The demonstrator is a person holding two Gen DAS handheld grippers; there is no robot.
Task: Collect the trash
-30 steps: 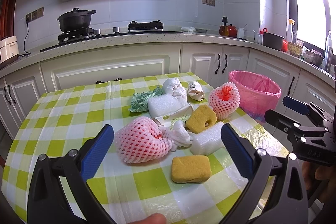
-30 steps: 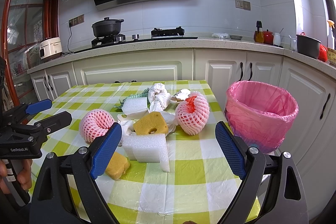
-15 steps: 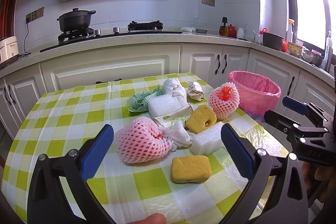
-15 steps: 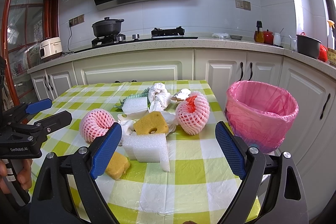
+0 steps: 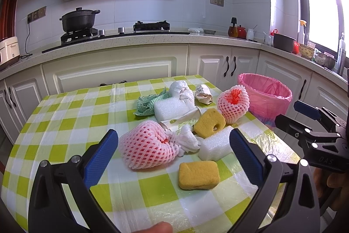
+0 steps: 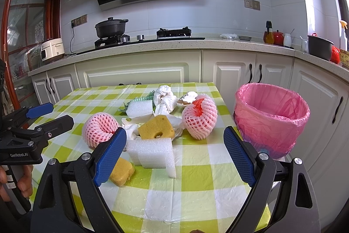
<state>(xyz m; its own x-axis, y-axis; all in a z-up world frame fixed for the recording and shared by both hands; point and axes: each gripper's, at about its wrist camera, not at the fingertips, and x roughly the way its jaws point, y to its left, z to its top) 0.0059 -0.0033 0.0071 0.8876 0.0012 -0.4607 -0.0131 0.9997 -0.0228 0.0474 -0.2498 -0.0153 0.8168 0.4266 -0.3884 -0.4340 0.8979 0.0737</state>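
Observation:
Trash lies heaped on the green-checked table (image 5: 65,119): two pink foam fruit nets (image 5: 146,145) (image 5: 233,104), two yellow sponges (image 5: 198,175) (image 5: 209,122), white foam blocks (image 5: 216,145) (image 5: 170,108), crumpled white paper (image 5: 182,91) and a green cloth (image 5: 146,102). A pink-lined bin (image 6: 272,117) stands off the table's right edge. My left gripper (image 5: 173,158) hangs open over the near edge, in front of the nearer net. My right gripper (image 6: 174,156) is open too, facing the foam block (image 6: 152,153). Neither holds anything.
Cream cabinets and a stone counter (image 6: 196,43) run behind the table, carrying a black pot (image 6: 111,26) on the hob, a rice cooker (image 6: 52,50) and jars. A person's hand (image 6: 13,178) grips the left tool's handle. The left half of the tablecloth is bare.

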